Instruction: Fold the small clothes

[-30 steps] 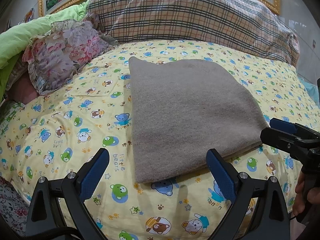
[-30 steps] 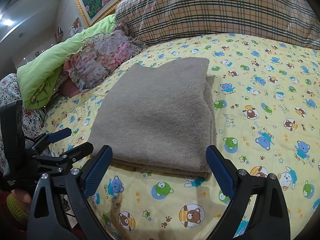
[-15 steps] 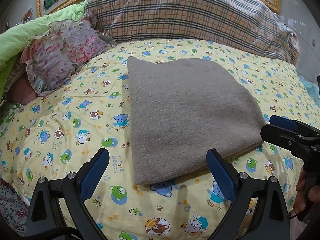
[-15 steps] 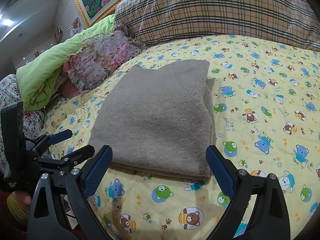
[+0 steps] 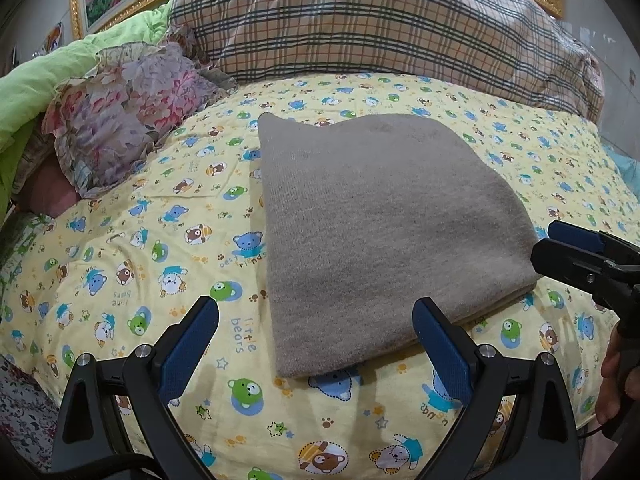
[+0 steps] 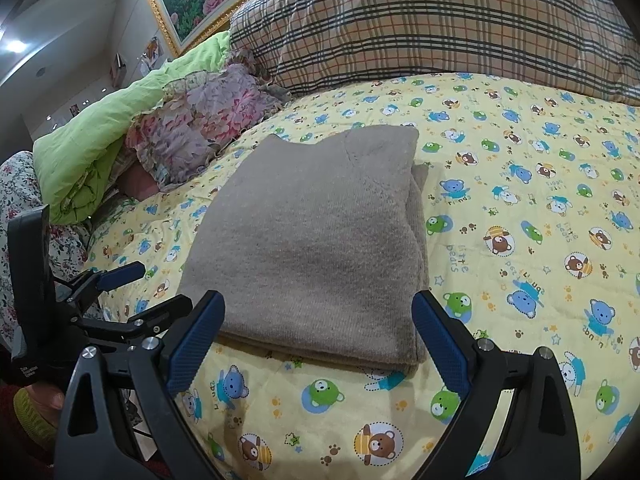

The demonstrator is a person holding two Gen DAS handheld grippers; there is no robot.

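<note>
My left tool [image 5: 316,344] and right tool [image 6: 318,338] both gape apart, gripping nothing. The folded grey garment [image 5: 384,232] lies on the bear-print bed cover [image 5: 160,240], at twelve o'clock from each.

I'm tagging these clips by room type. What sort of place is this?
Most likely a home bedroom: the folded grey garment lies on a bed's bear-print quilt, with a plaid pillow behind and a gilt-framed flower painting on the wall.
</note>
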